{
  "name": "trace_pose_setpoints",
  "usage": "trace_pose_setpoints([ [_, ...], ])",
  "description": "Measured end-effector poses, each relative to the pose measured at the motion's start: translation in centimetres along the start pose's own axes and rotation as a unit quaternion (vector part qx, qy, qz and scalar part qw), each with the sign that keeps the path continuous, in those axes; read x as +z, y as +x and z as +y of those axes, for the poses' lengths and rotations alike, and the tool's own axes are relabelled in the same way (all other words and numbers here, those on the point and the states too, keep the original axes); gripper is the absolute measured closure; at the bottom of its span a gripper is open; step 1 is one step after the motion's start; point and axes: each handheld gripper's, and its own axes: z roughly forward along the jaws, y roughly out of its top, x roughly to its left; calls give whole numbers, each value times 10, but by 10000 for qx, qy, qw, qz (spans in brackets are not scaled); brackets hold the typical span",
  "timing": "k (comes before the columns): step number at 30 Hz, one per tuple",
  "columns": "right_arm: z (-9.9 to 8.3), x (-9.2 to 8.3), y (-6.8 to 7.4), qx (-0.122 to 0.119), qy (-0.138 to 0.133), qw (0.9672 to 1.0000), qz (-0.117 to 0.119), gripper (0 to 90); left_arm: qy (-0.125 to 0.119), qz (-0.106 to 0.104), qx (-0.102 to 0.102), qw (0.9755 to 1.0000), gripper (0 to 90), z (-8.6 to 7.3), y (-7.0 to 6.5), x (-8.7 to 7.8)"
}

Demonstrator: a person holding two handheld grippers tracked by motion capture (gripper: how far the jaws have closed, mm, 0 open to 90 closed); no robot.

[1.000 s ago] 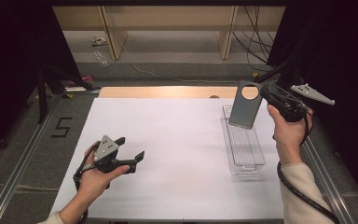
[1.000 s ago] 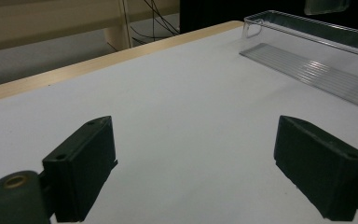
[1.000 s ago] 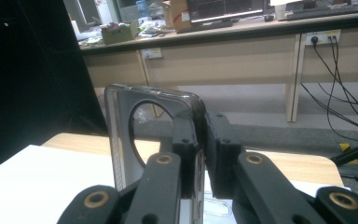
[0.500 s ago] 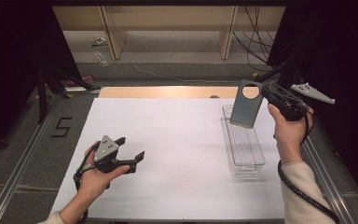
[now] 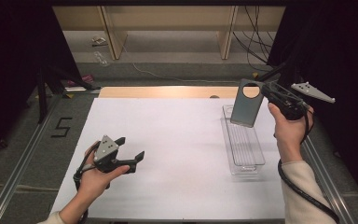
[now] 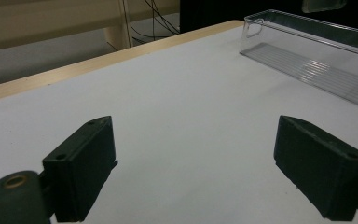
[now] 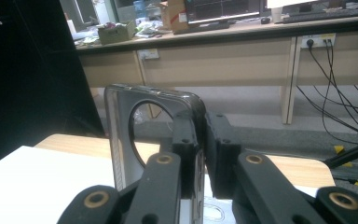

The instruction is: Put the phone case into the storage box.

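A grey phone case (image 5: pixel 247 102) with a round camera hole hangs in the air above the far end of a clear plastic tray (image 5: pixel 257 161). My right gripper (image 5: pixel 266 91) is shut on the case's edge near its top. In the right gripper view the case (image 7: pixel 121 140) stands upright with its rim pinched between the jaws of my right gripper (image 7: pixel 201 140). My left gripper (image 5: pixel 129 148) rests low over the white table at the front left, open, nothing between its fingers. The left gripper view shows its wide-apart jaws around the left gripper's midpoint (image 6: pixel 196 158) and the tray (image 6: pixel 317 74) at the upper right.
The white table surface (image 5: pixel 177 140) has a wooden strip (image 5: pixel 158 92) along its far edge. Beyond it are shelving legs and cables on the floor. A metal rail (image 5: pixel 18 172) runs along the left side, with a "5" marked on the floor.
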Motion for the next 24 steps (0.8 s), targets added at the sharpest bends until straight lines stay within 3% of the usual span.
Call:
trace_pose_setpoints([
  [24,0,8,-1,-79,28,10000,-18,837,-9,15,8,10000,122,0,1,0],
])
